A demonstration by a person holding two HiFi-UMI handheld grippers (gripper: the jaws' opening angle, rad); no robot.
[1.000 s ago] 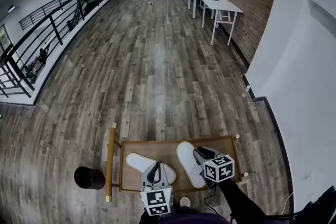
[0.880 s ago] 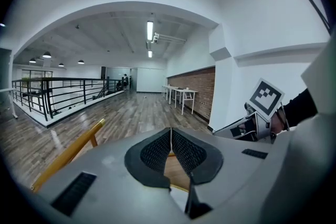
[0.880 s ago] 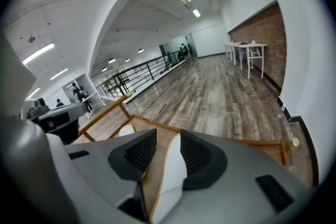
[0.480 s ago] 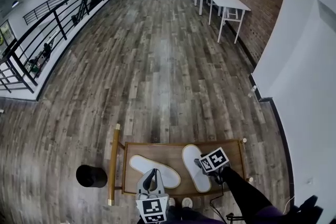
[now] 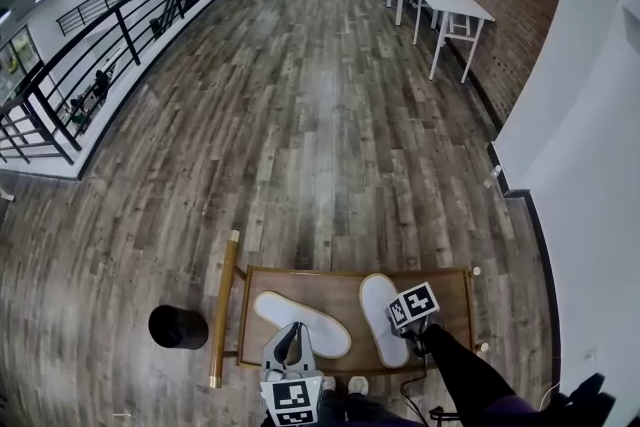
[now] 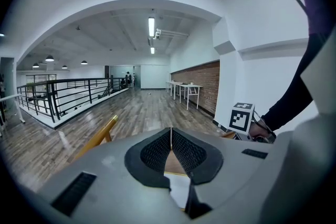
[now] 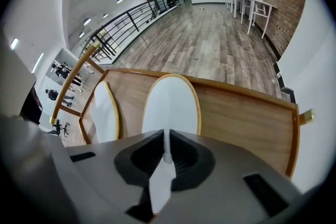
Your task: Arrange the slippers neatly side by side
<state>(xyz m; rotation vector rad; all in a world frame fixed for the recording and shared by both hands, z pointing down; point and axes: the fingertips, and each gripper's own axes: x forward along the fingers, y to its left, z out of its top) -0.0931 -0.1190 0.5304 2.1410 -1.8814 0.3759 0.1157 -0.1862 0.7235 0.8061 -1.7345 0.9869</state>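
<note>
Two white slippers lie soles-up on a low wooden table (image 5: 350, 272). The left slipper (image 5: 300, 322) slants to the left; the right slipper (image 5: 379, 312) lies nearly straight. At the right slipper's near end, my right gripper (image 5: 403, 340) has its jaws closing, and the pads pinch the slipper's thin white edge (image 7: 167, 157). The right gripper view looks along that right slipper (image 7: 170, 105), with the left slipper (image 7: 105, 113) beside it. My left gripper (image 5: 291, 335) hovers over the left slipper's near end, shut (image 6: 170, 134) with nothing in it.
A black round bin (image 5: 177, 326) stands on the floor left of the table, beside a yellow wooden rail (image 5: 225, 300). A white wall (image 5: 590, 165) runs close on the right. White desks (image 5: 450, 10) and a black railing (image 5: 90, 65) are far off.
My right gripper has shifted from over the right slipper's side toward its near end and now has the slipper's edge. The left gripper has stayed put. The head view has tilted slightly.
</note>
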